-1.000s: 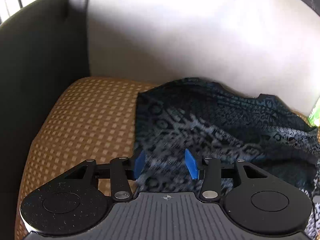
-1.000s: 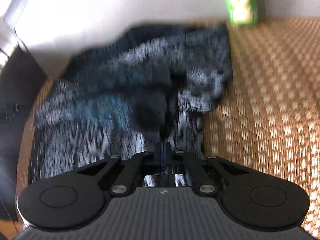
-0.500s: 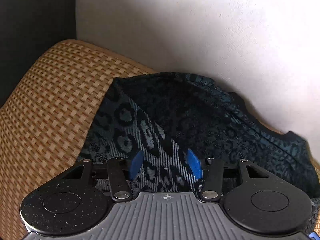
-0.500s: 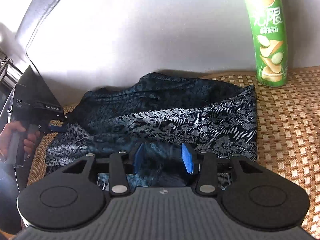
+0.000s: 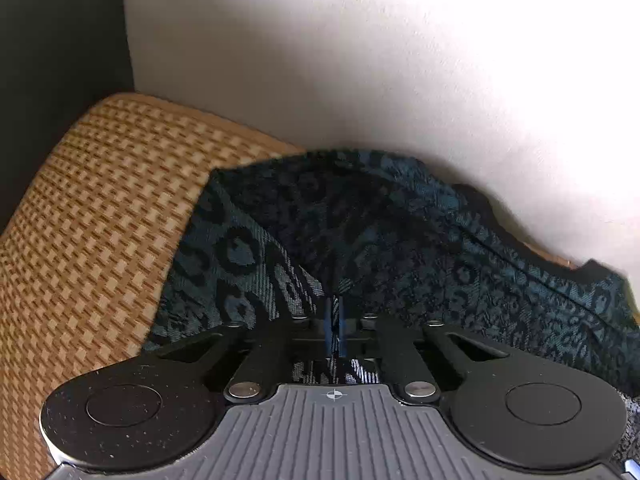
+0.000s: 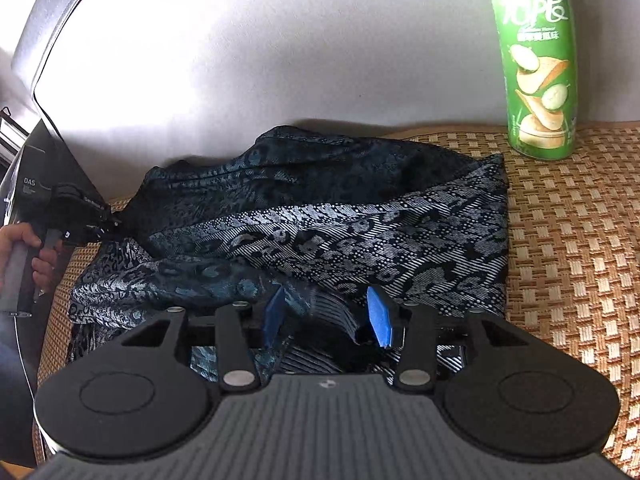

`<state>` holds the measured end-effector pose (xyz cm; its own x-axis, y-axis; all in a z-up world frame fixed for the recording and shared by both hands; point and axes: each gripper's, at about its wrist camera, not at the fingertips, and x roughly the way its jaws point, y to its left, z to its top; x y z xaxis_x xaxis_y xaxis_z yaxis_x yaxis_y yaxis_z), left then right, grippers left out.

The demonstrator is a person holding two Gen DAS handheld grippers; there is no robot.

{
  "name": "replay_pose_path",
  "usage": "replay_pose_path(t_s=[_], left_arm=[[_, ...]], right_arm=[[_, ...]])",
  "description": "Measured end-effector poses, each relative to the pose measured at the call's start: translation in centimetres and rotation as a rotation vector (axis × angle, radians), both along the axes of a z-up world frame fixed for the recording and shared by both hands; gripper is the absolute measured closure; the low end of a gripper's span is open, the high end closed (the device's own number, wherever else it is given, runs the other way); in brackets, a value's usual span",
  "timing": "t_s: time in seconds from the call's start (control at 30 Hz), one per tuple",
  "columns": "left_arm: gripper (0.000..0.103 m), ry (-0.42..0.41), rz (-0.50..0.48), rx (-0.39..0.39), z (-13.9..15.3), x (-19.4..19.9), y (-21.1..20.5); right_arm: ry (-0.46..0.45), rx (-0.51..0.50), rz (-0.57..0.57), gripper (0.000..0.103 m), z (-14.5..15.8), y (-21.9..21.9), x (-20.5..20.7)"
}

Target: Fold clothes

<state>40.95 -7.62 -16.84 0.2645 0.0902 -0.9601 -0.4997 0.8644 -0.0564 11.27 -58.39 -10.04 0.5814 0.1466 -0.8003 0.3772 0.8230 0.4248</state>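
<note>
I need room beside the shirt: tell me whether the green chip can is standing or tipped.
Upright. The green chip can stands on its base on the woven mat, against the white backrest.

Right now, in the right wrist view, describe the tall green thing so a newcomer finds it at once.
Start at the woven tan mat that runs up to the pale backrest. At the mat's far right edge, against that backrest, a green chip can stands upright, clear of the dark patterned garment. It is the only tall, rigid, bright item there, printed with chips and cucumber slices.
</note>
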Motion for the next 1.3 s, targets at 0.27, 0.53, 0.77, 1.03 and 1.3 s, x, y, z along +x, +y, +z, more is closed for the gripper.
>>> replay_pose_path(t_s=[0.27, 0.53, 0.77, 1.03, 1.3], left_arm=[[0.103, -0.164, 0.195, -0.121, 2.2, -0.4, 3.3], [0.103, -0.196, 0.212, -0.119, 1.6, -0.5, 3.4], [0.103, -0.219, 0.214, -0.093, 0.7, 0.3, 3.5], [0.051, -0.232, 0.147, -0.104, 2.1, -0.7, 5.1], [0.047, -0.209, -0.098, -0.032, 7.2, -11.9, 6.0]], right_arm=[[0.035, -0.097, 0.118, 0.051, 0.0, 1.0, 0.9], [0.083, -0.109, 0.150, 0.100, -0.7, 1.2, 1.0], [-0.022, -0.157, 0.059, 0.099, 2.2, 0.1, -0.2], [0.010, -0.184, -0.017, 0.062, 0.6, -0.9, -0.1], [-0.013, -0.134, 0.033, 0.057, 3.4, 1.2, -7.0]])
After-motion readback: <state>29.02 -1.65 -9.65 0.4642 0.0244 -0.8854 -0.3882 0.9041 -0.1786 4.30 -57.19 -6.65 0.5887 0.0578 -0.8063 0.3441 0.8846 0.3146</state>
